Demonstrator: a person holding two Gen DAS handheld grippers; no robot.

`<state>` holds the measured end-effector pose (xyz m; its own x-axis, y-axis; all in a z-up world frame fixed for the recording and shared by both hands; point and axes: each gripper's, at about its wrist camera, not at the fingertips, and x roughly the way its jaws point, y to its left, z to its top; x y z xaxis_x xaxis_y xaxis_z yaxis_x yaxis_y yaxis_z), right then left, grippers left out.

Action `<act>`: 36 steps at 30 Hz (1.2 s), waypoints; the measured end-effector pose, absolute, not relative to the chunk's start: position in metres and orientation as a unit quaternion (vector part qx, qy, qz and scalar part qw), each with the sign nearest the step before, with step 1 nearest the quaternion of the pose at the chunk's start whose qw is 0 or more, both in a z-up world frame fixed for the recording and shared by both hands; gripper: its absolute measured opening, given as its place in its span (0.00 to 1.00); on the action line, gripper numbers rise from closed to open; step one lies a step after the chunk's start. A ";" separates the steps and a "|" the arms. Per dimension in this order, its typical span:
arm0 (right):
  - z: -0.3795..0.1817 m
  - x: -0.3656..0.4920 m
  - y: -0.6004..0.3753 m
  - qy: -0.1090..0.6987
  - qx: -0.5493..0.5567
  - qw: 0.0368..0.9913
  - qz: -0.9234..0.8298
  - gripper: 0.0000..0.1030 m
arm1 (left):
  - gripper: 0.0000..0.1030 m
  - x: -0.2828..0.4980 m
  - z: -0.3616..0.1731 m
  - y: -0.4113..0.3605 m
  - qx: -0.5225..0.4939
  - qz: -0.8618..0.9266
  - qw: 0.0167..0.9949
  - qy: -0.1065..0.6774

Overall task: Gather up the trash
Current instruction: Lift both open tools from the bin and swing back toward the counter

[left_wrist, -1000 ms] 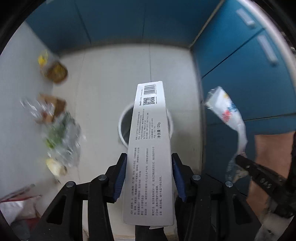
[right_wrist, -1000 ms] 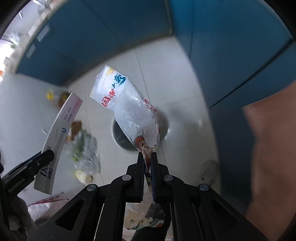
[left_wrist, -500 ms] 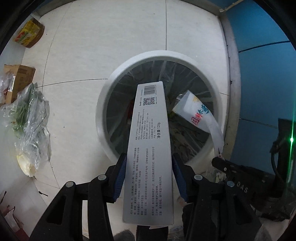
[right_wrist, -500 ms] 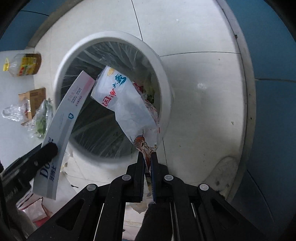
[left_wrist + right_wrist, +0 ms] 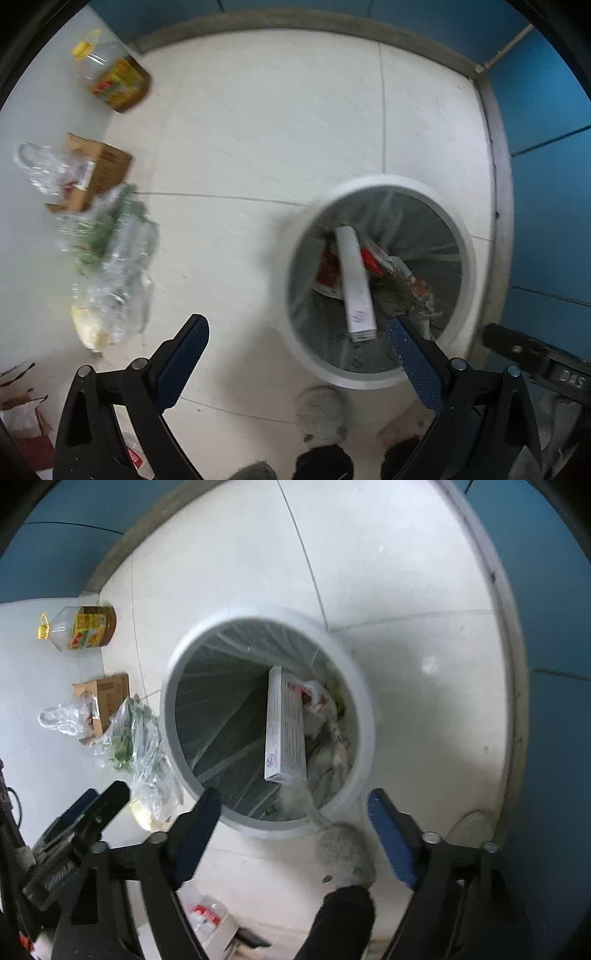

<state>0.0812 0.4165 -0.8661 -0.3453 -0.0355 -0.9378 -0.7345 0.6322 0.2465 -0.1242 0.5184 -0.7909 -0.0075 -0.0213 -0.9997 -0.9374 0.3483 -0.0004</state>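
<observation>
Both my grippers have just been opening, with nothing between the fingers: the left gripper (image 5: 297, 345) and the right gripper (image 5: 293, 818) stand spread wide above the white bin (image 5: 364, 716). The long white box (image 5: 286, 725) lies inside it, beside the plastic bag (image 5: 317, 698). Bare floor tiles (image 5: 266, 122) surround the rim; bagged greens (image 5: 110, 236) lie well left.

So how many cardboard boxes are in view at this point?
2. A long white box lies inside the bin, on the other trash. A brown cardboard box sits on the floor left of the bin, beside the clear plastic bags. Others may be hidden under them.
</observation>
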 end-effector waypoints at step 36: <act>-0.340 0.021 0.276 0.491 -0.322 0.689 0.424 1.00 | 1.00 -0.170 -0.358 0.362 -0.363 0.451 0.665 0.473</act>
